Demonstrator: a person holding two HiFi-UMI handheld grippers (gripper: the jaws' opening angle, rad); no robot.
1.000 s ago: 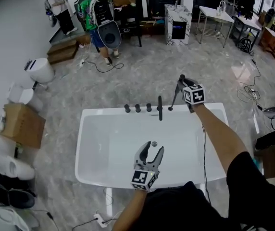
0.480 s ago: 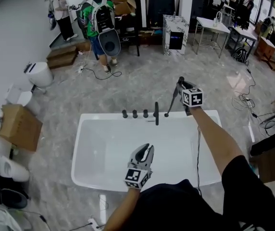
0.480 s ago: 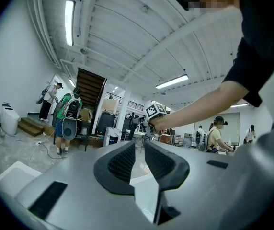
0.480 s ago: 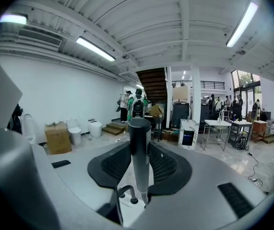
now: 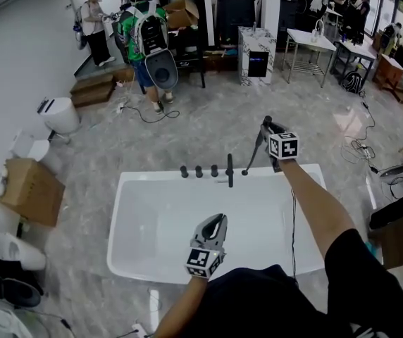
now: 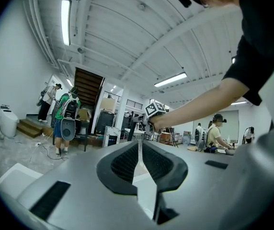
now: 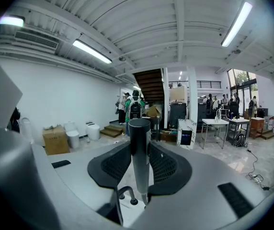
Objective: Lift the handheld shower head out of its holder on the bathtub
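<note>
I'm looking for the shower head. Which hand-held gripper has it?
The right hand-held gripper, at the bathtub's far rim, grips the black shower head. The left hand-held gripper, nearer the person, has just been closing on nothing.

Black shirt (image 5: 272,305); grey left claw (image 5: 218,218), right claw (image 5: 267,126); black-white marker cubes (image 5: 284,146).

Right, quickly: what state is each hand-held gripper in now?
Left hand-held gripper: jaws just closed shut, nothing between them.
Right hand-held gripper: shut on the shower head.

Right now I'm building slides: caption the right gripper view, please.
Right gripper shut on the dark shower head, workshop staircase beyond.
</note>
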